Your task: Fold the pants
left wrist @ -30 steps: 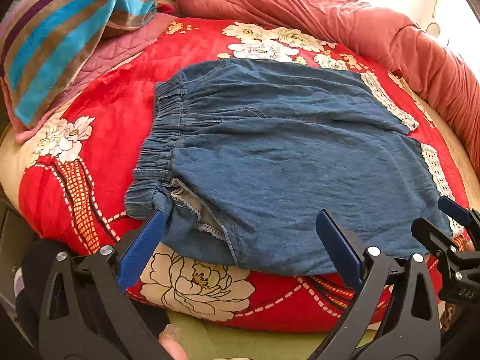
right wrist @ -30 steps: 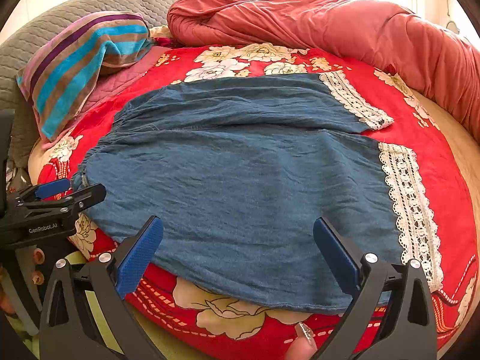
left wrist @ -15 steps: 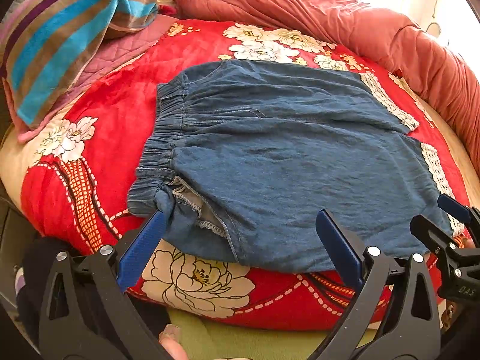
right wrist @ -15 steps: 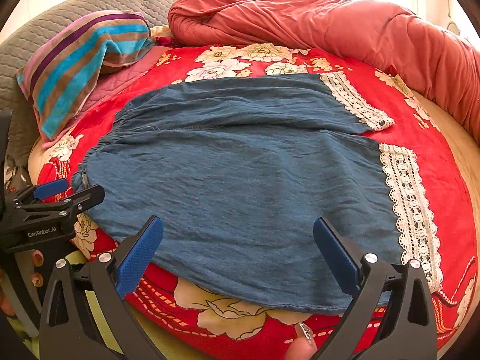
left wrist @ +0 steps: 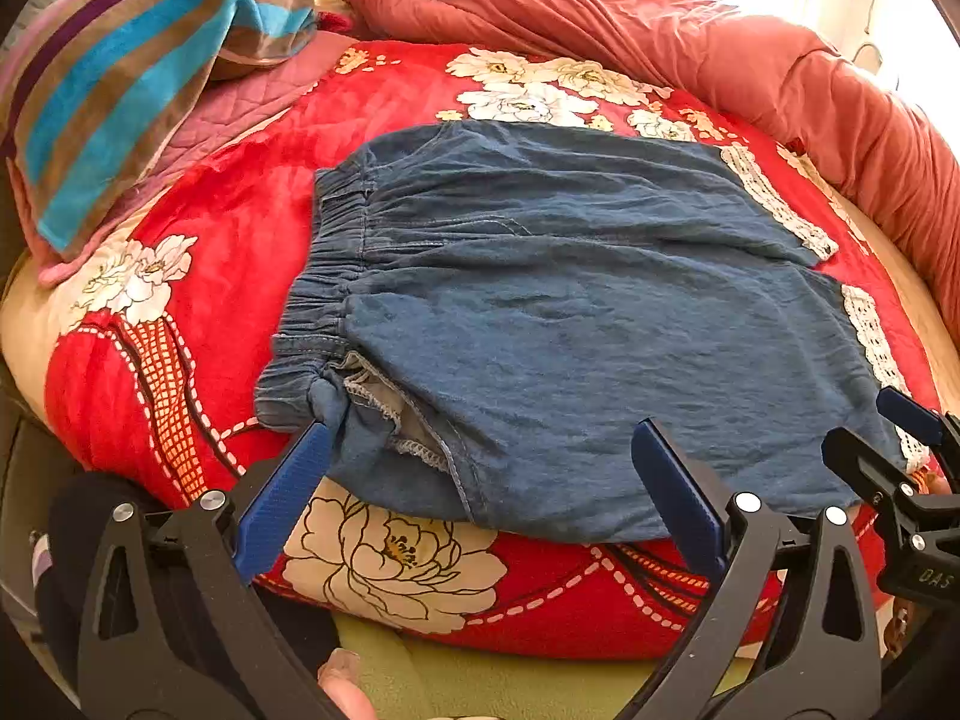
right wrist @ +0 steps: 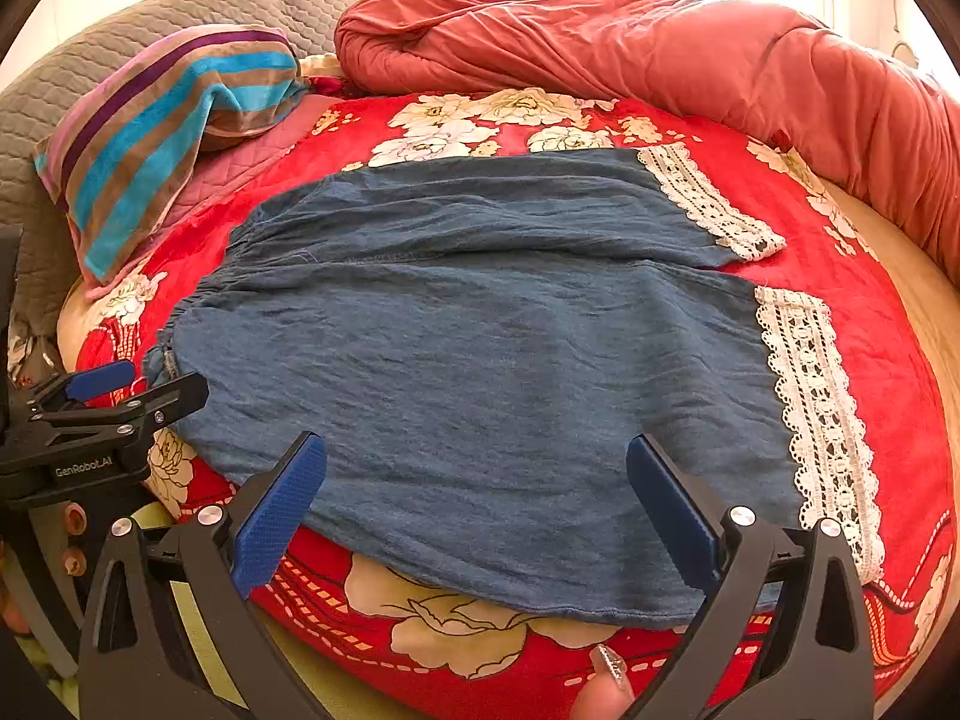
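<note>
Blue denim pants (left wrist: 570,324) (right wrist: 480,360) with white lace cuffs (right wrist: 816,414) lie spread flat on a red floral blanket (left wrist: 228,222), waistband to the left, legs to the right. My left gripper (left wrist: 480,462) is open at the near edge by the waistband end, its left fingertip (left wrist: 312,438) close to the bunched waist corner. My right gripper (right wrist: 477,468) is open over the near hem of the closer leg, nothing between its fingers. Each gripper shows at the edge of the other's view: the right gripper (left wrist: 900,444) and the left gripper (right wrist: 120,390).
A striped towel (left wrist: 132,72) (right wrist: 168,120) lies on a pink quilted pad at the back left. A bunched salmon duvet (left wrist: 720,42) (right wrist: 660,48) runs along the back and right. The grey quilted headboard (right wrist: 150,36) stands behind. The bed's near edge lies just under both grippers.
The left gripper view has shifted slightly: the pants sit a little lower and closer in it. Both grippers stay open and the pants have not moved.
</note>
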Demonstrator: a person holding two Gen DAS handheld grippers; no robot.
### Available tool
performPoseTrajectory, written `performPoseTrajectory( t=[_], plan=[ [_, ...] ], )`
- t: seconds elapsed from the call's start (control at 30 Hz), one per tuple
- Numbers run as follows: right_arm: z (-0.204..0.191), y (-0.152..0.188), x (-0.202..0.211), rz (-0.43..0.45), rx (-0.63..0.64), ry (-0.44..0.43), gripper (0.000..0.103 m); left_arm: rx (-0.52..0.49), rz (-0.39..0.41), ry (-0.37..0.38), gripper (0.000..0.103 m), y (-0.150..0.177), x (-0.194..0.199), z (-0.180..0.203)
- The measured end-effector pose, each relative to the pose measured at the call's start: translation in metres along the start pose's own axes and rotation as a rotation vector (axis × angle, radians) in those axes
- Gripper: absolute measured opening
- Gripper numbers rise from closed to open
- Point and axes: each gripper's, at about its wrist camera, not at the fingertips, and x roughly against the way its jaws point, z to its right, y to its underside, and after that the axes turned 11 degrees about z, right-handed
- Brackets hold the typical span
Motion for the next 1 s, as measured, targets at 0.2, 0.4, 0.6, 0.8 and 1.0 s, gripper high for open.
performPoseTrajectory(
  t=[0.2,0.4,0.6,0.8,1.0],
  plan=[
    [0.001,-0.001,0.001,0.004,-0.003,0.003,0.099,-0.001,0.000,0.003,0.094,0.000,-0.001,0.000],
    [0.000,-0.001,-0.002,0.004,0.002,0.005,0.099,-0.002,-0.007,0.002,0.094,0.001,-0.004,0.001],
    [0.001,-0.006,-0.010,0.009,0.013,0.006,0.099,0.006,-0.019,-0.004,0.094,-0.003,-0.012,-0.004],
    [-0.004,-0.021,-0.023,0.019,0.044,-0.008,0.099,0.018,-0.027,-0.025,0.094,-0.016,-0.027,-0.015],
    [-0.011,-0.049,-0.045,0.032,0.099,-0.037,0.099,0.046,-0.022,-0.051,0.094,-0.038,-0.042,-0.034]
  ],
)
